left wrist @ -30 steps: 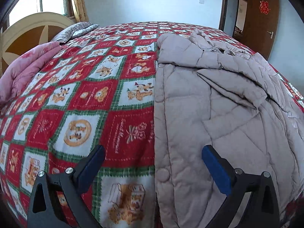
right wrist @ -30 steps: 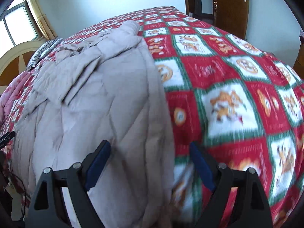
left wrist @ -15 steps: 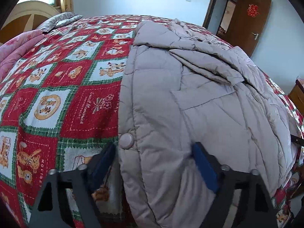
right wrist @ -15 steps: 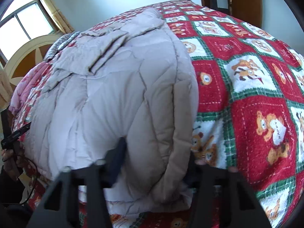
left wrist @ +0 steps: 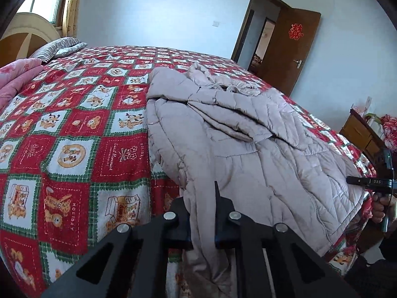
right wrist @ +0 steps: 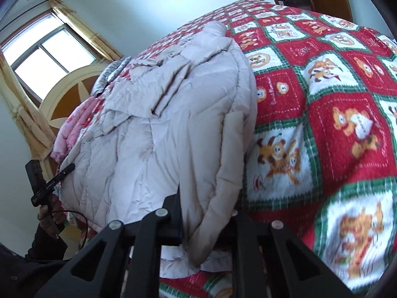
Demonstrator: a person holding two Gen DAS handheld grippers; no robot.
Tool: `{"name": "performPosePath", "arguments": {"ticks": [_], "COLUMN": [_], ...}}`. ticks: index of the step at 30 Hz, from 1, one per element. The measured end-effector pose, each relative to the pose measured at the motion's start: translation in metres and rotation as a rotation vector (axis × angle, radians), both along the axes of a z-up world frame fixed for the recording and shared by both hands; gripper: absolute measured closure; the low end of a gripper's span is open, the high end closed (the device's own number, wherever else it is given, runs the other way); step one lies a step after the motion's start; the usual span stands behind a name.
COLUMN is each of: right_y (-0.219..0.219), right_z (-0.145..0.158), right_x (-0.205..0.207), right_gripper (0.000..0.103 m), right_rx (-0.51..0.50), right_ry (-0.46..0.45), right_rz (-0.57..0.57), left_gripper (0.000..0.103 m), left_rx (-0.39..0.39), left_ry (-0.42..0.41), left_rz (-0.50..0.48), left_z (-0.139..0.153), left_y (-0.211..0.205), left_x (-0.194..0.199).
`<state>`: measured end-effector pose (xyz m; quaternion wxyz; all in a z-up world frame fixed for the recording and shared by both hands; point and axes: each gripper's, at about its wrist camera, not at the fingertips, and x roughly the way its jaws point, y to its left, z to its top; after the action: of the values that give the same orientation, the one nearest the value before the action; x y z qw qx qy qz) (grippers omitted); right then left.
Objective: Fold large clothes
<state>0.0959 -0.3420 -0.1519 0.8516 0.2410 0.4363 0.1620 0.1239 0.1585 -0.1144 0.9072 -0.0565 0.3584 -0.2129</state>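
Observation:
A beige quilted coat (left wrist: pixel 248 149) lies lengthwise on the bed, its hood at the far end and a sleeve folded across its chest. In the left wrist view my left gripper (left wrist: pixel 202 211) is closing on the near left corner of the hem, with fabric pinched between its pads. In the right wrist view my right gripper (right wrist: pixel 206 211) is closing on the near right corner of the coat (right wrist: pixel 161 124), a thick fold bunched between its fingers. Both corners are lifted slightly off the bedspread.
A red, white and green patchwork bedspread (left wrist: pixel 74 136) covers the bed. A pink quilt (left wrist: pixel 15 79) and a striped pillow (left wrist: pixel 57 47) lie by the headboard (right wrist: pixel 72 94). A brown door (left wrist: pixel 292 49) stands open at the far right, beside a wooden cabinet (left wrist: pixel 359 131).
Both grippers moved from open above the hem to closed on its two near corners. The views tilted up and the coat's near edge rose a little.

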Motion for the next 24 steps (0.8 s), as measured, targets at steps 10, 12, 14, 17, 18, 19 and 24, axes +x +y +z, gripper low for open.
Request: {"name": "performPosePath", "arguments": {"ticks": [10,12,14,17,18,19,24], "right_y": [-0.009,-0.009,-0.013,-0.022,-0.027,-0.032,-0.066], "right_z": [0.06,0.078,0.09,0.099,0.099,0.097,0.084], "right_x": [-0.018,-0.023,-0.036,-0.052,-0.05,-0.049,-0.007], "right_gripper": [0.089,0.089,0.089,0.089,0.09,0.09,0.09], "right_rx": [0.185,0.195,0.199,0.22,0.224,0.222,0.311], "right_ry": [-0.171,-0.22,-0.258,-0.295,-0.293,-0.287,-0.228], "right_rz": [-0.002,0.0,-0.004,-0.027,-0.038,-0.056,-0.148], "left_gripper": [0.094,0.094,0.094,0.094,0.094,0.094,0.094], "left_rx": [-0.172,-0.189,-0.205,-0.223,-0.223,-0.211,-0.275], "left_ry": [-0.075,-0.125,-0.165,-0.202,-0.202,-0.198,-0.084], "left_rz": [-0.035,-0.062,-0.093,-0.125,-0.13,-0.133,-0.114], "left_z": [0.055,0.074,0.09,0.104,0.104,0.102,0.079], "left_y": [0.006,0.001,-0.002,-0.002,-0.002,-0.002,0.005], "left_x": [-0.018,-0.029,-0.041,-0.055,-0.054,-0.049,0.015]}}
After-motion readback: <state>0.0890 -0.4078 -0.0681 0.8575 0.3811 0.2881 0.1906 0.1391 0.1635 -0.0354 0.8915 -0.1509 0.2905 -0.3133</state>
